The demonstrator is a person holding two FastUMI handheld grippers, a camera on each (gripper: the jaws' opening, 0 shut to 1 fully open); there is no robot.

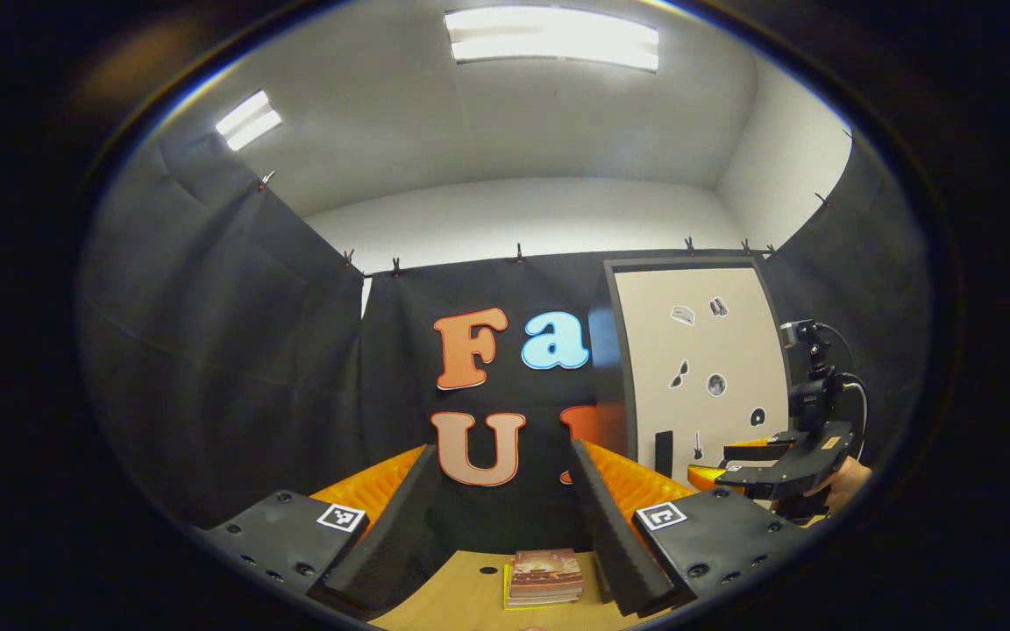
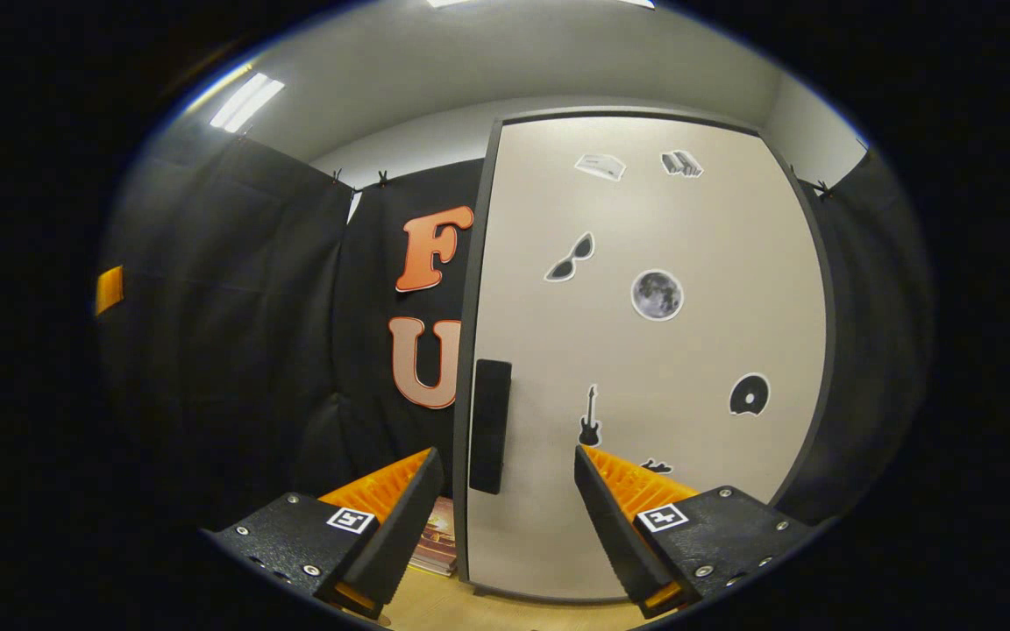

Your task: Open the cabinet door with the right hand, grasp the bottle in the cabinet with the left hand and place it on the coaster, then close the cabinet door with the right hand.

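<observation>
1. One dark handle (image 2: 490, 426) runs upright near the left edge of the closed cabinet door (image 2: 645, 350), low on the panel.
2. Right of that handle's line, the right gripper (image 2: 505, 517) faces it with fingers spread wide, holding nothing.
3. Farther off, the left gripper (image 1: 501, 517) is also wide and empty.

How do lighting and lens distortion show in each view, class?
Left gripper view: ceiling lights glare white, the cabinet door bows at its edges. Right gripper view: the door is evenly lit, its frame curves outward, its handle stays sharp.
</observation>
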